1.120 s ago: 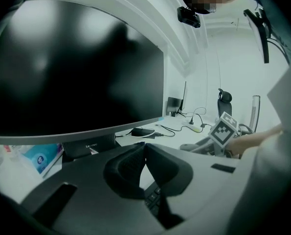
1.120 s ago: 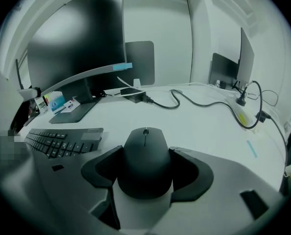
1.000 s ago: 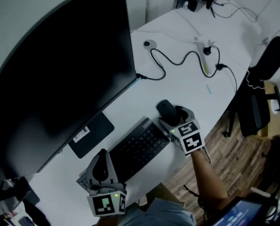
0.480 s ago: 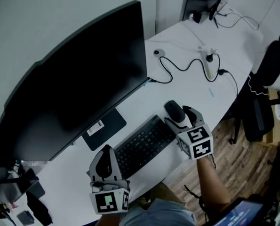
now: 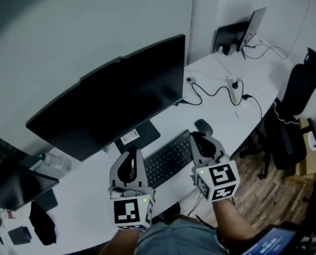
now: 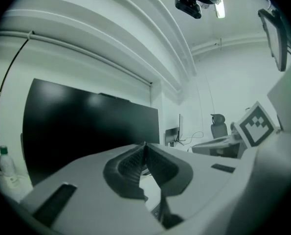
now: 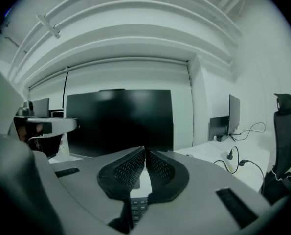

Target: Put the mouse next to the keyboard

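Head view shows the small dark computer mouse [image 5: 203, 126] lying just beside the flat black keyboard [image 5: 165, 159], so placement looks done. The left gripper [image 6: 145, 148] is pressed together and empty. The right gripper [image 7: 145, 153] jaws have just been closing and meet on nothing.

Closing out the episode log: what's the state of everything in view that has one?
monitor: screen dark.
keyboard: flat on the desk, in front of the monitor.
mouse: on the desk beside the keyboard's right end, not gripped.
left gripper: jaws together, nothing between them.
right gripper: jaws have just been closing, now together, nothing between them.
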{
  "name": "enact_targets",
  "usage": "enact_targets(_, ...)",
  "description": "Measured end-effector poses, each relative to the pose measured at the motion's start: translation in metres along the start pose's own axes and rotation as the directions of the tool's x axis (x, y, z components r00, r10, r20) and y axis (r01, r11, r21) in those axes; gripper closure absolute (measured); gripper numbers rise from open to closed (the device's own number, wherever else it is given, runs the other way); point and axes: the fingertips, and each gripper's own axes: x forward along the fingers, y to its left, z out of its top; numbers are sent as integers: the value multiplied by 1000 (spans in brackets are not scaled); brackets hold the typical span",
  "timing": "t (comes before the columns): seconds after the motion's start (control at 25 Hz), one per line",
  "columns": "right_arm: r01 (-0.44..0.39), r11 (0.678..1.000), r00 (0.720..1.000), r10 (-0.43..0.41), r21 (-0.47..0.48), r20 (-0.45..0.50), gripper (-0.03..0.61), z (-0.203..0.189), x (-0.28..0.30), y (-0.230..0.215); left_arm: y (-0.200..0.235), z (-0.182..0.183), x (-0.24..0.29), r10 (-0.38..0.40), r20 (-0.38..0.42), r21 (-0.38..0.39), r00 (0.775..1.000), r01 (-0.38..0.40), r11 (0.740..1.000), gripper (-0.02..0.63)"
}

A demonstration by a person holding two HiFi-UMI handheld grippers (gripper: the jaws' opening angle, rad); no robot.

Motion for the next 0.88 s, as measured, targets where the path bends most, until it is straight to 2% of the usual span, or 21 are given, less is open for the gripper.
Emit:
enact_targets(0.2, -8, 998, 999, 11, -63, 49, 562, 19, -35, 48, -1, 29, -32, -23, 66, -6, 998, 23, 1000, 609)
enact_targets(0.4, 8, 995, 996, 2, -104, 91, 563, 34, -52, 75, 5, 48, -57, -26, 119, 5, 993, 26, 1000, 609)
enact_targets(0.52, 9, 993, 995, 2, -117, 96, 563, 40, -62, 87, 8, 54, -66, -26, 135, 5, 991, 25, 1000, 609)
enact_targets(0.72, 3, 985, 982, 29, -170, 187, 565, 51, -69, 97, 6, 64, -77, -34, 162, 10, 986, 33, 999, 609)
enact_targets(0.88, 3, 984, 986, 27, -176, 166, 566, 53, -73, 103, 4, 69, -81, -38, 181, 9, 983, 37, 999, 609)
